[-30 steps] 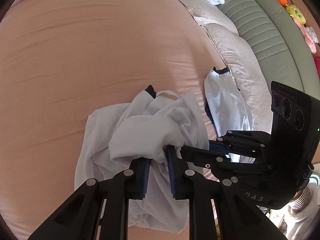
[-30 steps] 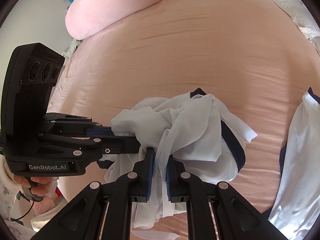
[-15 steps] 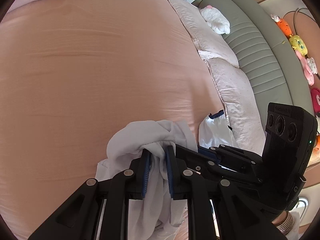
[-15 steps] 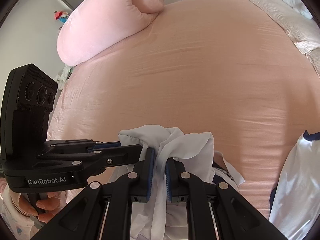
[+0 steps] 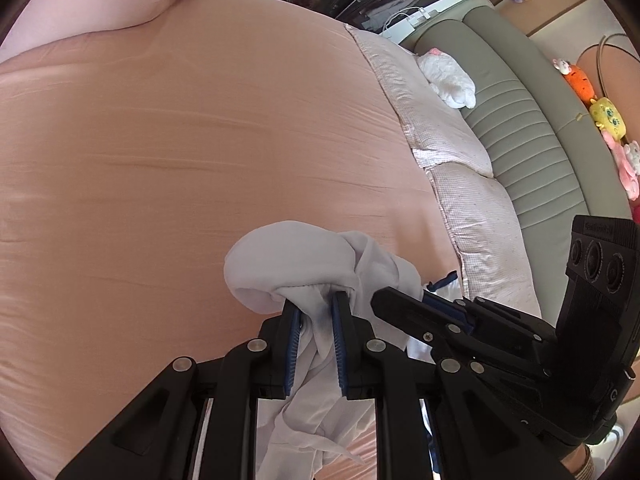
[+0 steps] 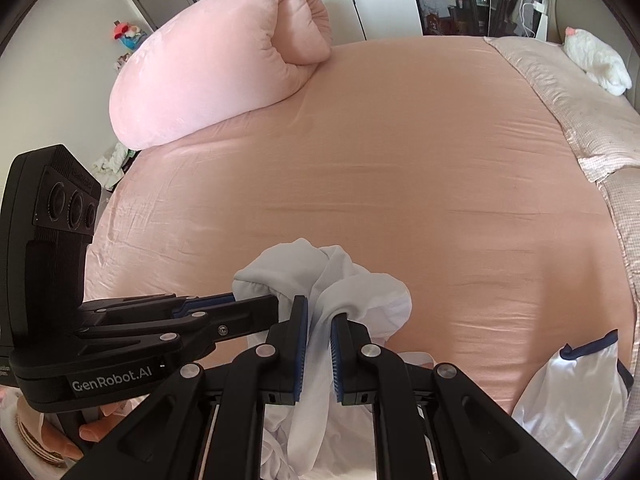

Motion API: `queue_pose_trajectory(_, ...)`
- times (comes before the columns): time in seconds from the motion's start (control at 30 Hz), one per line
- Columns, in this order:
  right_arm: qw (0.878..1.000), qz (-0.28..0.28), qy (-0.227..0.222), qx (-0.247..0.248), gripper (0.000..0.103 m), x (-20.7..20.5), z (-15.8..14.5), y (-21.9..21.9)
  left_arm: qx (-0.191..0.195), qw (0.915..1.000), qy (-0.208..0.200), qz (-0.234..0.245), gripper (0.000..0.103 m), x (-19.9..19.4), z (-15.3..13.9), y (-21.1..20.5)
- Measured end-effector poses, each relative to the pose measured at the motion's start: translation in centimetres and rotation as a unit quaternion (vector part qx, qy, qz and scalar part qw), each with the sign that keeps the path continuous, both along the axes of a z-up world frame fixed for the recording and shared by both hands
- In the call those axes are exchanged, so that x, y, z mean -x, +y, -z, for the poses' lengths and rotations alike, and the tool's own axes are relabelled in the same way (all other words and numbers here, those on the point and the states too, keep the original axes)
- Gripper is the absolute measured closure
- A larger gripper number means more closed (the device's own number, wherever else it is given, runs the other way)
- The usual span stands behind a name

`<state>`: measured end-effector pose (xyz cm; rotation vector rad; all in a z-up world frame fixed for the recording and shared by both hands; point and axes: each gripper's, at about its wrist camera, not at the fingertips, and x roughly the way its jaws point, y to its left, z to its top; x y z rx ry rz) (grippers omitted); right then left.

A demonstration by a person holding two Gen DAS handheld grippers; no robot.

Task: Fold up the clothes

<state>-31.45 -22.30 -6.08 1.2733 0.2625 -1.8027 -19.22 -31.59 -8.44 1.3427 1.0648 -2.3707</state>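
Still early: both pinching a bunched white garment (image 5: 296, 268), left hand-held gripper (image 5: 314, 340) and right hand-held gripper (image 6: 319, 348), lower centre; folding not yet begun.

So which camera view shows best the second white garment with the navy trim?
The right wrist view. There the second white garment lies on the pink bedsheet at lower right, its navy-edged opening visible. In the left wrist view the right hand-held gripper hides nearly all of it; only a navy-trimmed scrap shows.
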Motion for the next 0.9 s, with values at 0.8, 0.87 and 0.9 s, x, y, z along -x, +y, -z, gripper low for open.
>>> queue_pose_trajectory(0.8, 0.998, -0.01, 0.007, -0.055, 0.037, -0.7, 4.0, 5.3, -0.023, 0.9988, 0.001, -0.044, 0.039, -8.3, 1.4, 1.8)
queue_pose_trajectory(0.87, 0.998, -0.008, 0.02, -0.056, 0.037, -1.0, 4.1, 5.9, 0.008, 0.9994, 0.005, -0.034, 0.039, -9.5, 0.9, 3.1)
queue_pose_trajectory(0.9, 0.998, -0.007, 0.025, -0.054, 0.037, -1.3, 4.0, 6.2, 0.02, 0.9993, 0.012, -0.03, 0.039, -10.2, 0.7, 3.7)
